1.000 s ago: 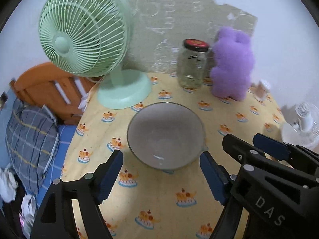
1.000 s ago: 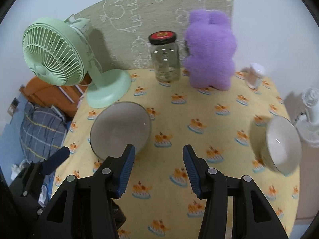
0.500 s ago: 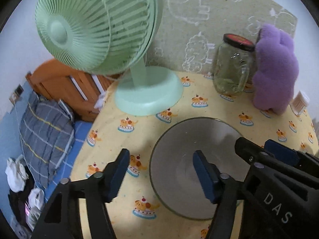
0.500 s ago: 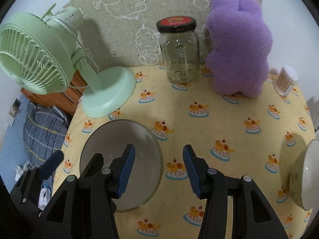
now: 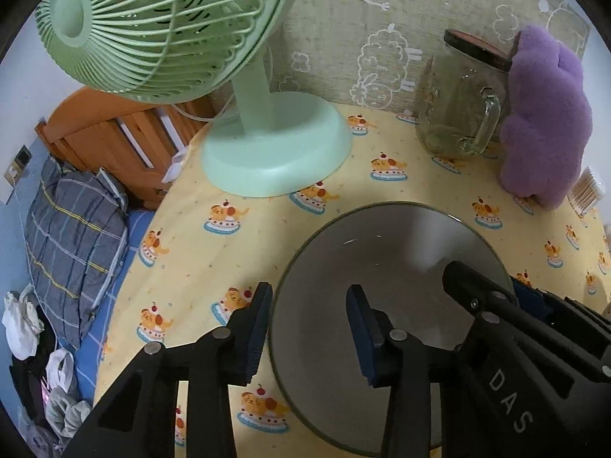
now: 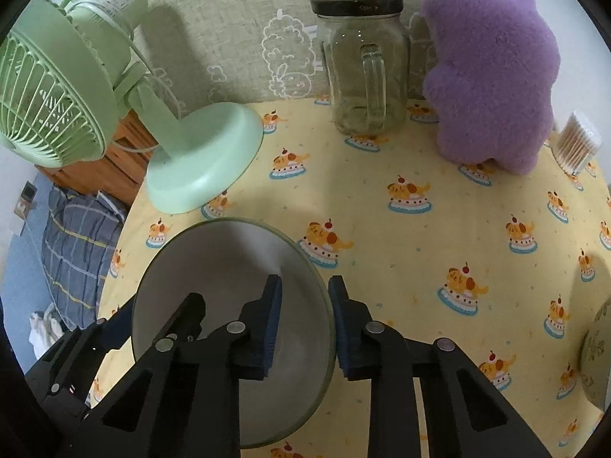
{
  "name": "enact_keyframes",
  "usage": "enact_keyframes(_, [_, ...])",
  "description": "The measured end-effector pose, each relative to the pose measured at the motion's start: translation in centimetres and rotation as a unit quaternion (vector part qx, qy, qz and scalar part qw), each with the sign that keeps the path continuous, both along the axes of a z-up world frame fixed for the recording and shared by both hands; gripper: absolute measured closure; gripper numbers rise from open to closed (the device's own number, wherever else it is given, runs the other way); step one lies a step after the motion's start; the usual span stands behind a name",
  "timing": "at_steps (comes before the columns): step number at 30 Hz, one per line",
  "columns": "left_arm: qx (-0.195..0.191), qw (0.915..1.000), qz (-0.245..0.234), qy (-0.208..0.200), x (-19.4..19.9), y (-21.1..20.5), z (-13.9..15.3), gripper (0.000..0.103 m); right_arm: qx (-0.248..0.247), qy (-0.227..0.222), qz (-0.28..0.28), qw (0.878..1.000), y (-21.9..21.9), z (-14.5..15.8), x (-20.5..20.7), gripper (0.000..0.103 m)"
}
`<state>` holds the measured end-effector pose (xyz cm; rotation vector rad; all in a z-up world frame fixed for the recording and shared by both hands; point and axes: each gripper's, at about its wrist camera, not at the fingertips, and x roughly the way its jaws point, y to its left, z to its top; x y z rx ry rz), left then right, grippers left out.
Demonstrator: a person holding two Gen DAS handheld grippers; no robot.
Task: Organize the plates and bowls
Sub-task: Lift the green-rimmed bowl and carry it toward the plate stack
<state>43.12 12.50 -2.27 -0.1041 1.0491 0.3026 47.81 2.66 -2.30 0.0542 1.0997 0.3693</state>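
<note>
Left wrist view shows the left tool (image 5: 307, 326) straddling the near-left rim of the grey bowl (image 5: 389, 267), 1 pad outside the wall and 1 inside. Its jaws have just been closing, yet a gap still shows between the inner pad and the glaze, so whether the rim is truly pinched cannot be told from here. Right wrist view shows the right tool (image 6: 303, 326) on the opposite rim of the same grey bowl (image 6: 214, 267), its jaws narrow and just closed, 1 pad inside and 1 outside, pressing the wall between them.

The grey bowl sits on the counter (image 6: 420, 236), on its yellow cake-print cloth, just in front of the base of the green fan (image 6: 198, 160) and apart from it. A 2nd dish, the speckled bowl (image 6: 595, 355), shows only as a sliver at the right edge, well apart from the grey one. A glass jar (image 6: 362, 72), a purple plush (image 6: 492, 68) and a tub of cotton swabs (image 6: 576, 145) stand at the back.

As for progress, this looks like an early stage: nothing is stacked, the 2 bowls lie separately, and no plate is in view. The step in hand seems to be securing a 2-sided hold on the grey bowl; lifting it, carrying it and nesting it with the speckled bowl all appear to remain.
</note>
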Motion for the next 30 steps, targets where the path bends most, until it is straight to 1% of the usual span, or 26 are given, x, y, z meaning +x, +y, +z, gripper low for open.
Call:
enact_keyframes(9, [0.007, 0.9999, -0.005, 0.013, -0.3, -0.7, 0.3, 0.064, 0.008, 0.018, -0.008, 1.000, -0.9, 0.3, -0.4, 0.078])
enact_keyframes(13, [-0.001, 0.9998, -0.006, 0.017, -0.8, -1.3, 0.5, 0.064, 0.004, 0.022, -0.015, 1.000, -1.6, 0.6, -1.1, 0.078])
enact_keyframes(23, [-0.018, 0.9992, -0.022, 0.026, -3.4, -4.0, 1.0, 0.064, -0.008, 0.030, -0.039, 0.999, -4.5, 1.4, -3.9, 0.078])
enact_keyframes(30, [-0.026, 0.9985, -0.041, 0.026, -5.9, -5.9, 1.9, 0.064, -0.013, 0.030, -0.060, 0.998, -6.4, 2.5, -6.8, 0.078])
